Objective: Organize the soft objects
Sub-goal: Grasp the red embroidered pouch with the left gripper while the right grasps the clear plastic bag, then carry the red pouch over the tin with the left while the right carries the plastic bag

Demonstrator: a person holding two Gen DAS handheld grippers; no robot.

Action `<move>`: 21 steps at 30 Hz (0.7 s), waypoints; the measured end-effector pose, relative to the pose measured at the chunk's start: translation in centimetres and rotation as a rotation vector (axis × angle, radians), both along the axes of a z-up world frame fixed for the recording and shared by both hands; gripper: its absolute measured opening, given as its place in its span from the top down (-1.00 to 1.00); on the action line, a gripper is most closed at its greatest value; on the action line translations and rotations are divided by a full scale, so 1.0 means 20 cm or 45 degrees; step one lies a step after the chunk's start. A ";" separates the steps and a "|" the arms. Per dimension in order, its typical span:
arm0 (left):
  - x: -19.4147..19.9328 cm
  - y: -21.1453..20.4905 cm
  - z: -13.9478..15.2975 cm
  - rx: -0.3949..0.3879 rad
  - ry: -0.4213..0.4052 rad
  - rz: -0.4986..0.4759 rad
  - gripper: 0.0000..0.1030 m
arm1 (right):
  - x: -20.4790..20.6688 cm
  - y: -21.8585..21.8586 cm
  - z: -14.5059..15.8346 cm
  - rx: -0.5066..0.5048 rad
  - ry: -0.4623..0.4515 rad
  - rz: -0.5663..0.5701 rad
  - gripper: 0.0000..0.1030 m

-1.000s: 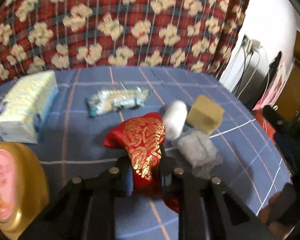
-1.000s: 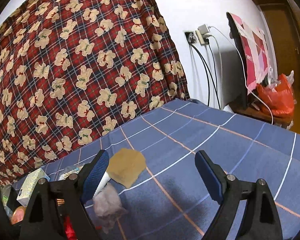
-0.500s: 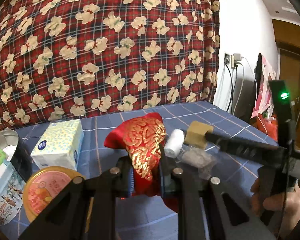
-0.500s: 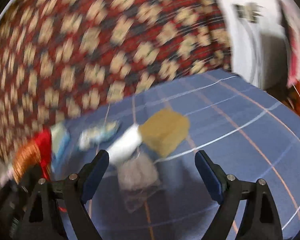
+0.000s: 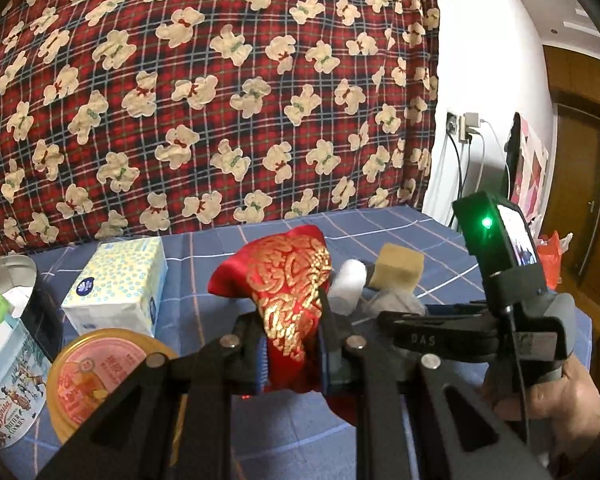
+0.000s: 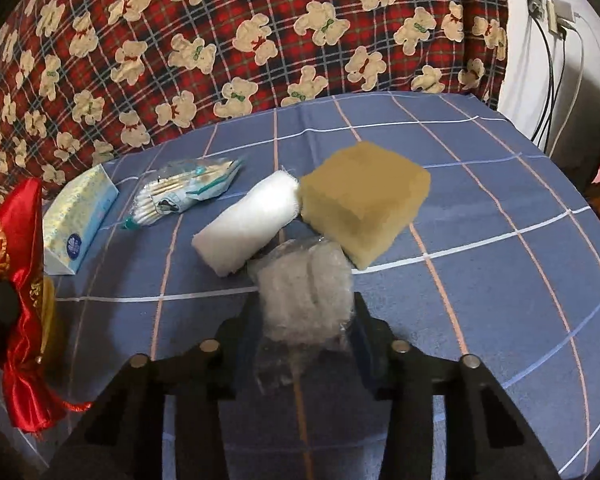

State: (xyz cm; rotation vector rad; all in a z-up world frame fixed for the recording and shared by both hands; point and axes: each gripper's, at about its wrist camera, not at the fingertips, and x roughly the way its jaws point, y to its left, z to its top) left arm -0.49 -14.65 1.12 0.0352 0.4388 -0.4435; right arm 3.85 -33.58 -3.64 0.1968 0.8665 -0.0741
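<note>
Grippers are both gripping soft things over the blue checked sheet (image 6: 500,184). The left gripper (image 5: 290,354) is squeezing a red pouch (image 5: 288,292) with gold embroidery, its jaws drawn tight on the fabric, and the pouch is standing up above the fingers, lifted clear of the sheet. The right gripper (image 6: 306,332) has just been closing its jaws, and they are now pressing on both sides of a clear bag of grey-white fluff (image 6: 304,288), which is lying on the sheet.

A white roll (image 6: 246,222) is lying tilted just behind the bag, touching it, and a tan sponge (image 6: 364,196) is sitting beside the roll, its near corner against the bag. A packet of cotton swabs (image 6: 184,194) is lying further back to the left, with a tissue box (image 6: 78,224) beyond it near the bear-print blanket (image 6: 220,40).

In the left wrist view a hand (image 5: 552,400) is holding the right gripper's handle at the right edge. A round gold tin lid (image 5: 100,380) is lying at lower left, next to an open cookie tin (image 5: 12,376) with packets inside.
</note>
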 end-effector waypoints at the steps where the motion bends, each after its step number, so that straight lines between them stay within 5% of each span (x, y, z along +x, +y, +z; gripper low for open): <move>1: -0.01 0.00 0.00 -0.002 -0.004 0.001 0.67 | -0.01 0.00 0.01 0.002 -0.006 -0.004 0.20; 13: -0.09 0.06 0.01 0.001 -0.079 -0.033 0.67 | -0.30 0.10 0.14 0.126 -0.320 -0.101 0.21; 21: -0.19 0.15 0.04 0.012 -0.162 -0.035 0.67 | -0.43 0.25 0.21 0.053 -0.510 -0.179 0.21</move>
